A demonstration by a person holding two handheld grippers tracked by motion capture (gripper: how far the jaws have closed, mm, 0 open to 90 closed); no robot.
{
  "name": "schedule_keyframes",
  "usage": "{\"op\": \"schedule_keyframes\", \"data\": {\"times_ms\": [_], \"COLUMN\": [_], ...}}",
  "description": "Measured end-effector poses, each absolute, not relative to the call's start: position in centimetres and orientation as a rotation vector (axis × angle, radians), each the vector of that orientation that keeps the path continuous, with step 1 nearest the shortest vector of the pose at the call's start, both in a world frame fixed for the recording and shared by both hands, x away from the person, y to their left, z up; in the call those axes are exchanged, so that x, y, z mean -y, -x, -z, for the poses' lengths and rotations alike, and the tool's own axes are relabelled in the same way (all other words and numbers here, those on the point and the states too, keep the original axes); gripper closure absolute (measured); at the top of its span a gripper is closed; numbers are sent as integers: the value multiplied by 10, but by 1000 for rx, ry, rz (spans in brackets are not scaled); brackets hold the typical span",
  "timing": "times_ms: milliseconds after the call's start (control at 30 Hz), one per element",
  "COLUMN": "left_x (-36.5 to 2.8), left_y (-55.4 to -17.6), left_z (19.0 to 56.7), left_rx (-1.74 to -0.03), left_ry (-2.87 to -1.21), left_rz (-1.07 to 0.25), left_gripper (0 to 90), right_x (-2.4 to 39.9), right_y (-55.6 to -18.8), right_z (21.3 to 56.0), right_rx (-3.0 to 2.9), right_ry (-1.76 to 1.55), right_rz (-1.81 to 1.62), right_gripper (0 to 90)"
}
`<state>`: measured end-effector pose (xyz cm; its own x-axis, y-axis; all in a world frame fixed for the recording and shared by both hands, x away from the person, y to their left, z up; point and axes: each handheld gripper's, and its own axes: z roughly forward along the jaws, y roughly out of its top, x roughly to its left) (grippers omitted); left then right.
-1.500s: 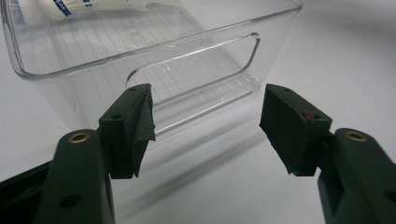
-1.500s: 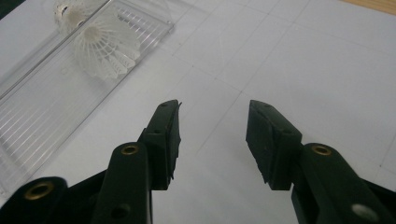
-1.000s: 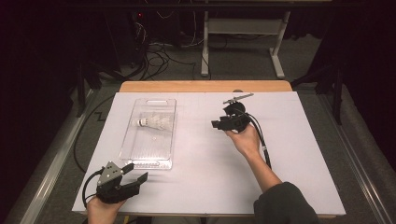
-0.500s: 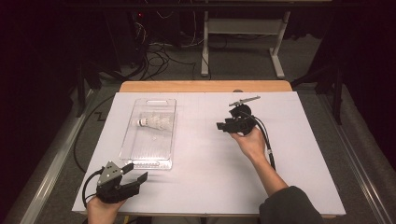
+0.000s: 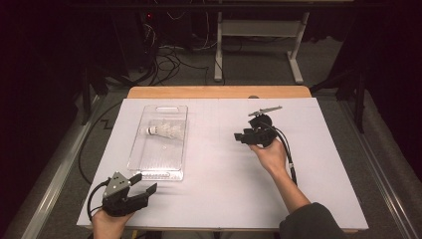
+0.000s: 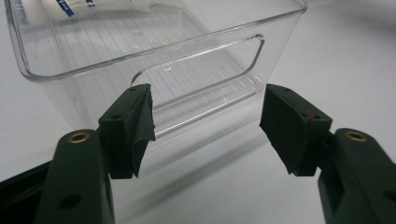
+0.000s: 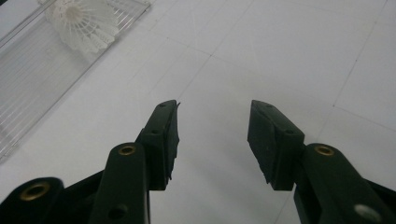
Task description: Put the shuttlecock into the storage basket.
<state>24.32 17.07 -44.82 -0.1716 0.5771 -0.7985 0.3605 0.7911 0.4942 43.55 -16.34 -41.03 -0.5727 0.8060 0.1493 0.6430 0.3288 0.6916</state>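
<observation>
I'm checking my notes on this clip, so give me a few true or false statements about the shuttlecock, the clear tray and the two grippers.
1. The shuttlecock lies inside the clear tray. True.
2. The right gripper holds the shuttlecock. False: its jaws are open with nothing between them.
3. The left gripper is open, facing the tray's near end. True.
4. The tray stands on the right side of the table. False: it stands on the left side.
</observation>
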Motion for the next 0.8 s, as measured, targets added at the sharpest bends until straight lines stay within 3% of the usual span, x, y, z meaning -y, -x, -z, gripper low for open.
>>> {"op": "schedule_keyframes", "data": {"times_ms": [800], "left_x": [-170], "left_y": [-244], "left_z": [449], "left_rx": [-1772], "left_ry": [-743], "left_rz": [-231], "left_gripper": [357], "right_x": [189], "right_y": [-420], "right_z": [417], "right_rx": [-2332], "right_ry": [-1358], "right_rz": [-1093], "right_gripper": [533]}}
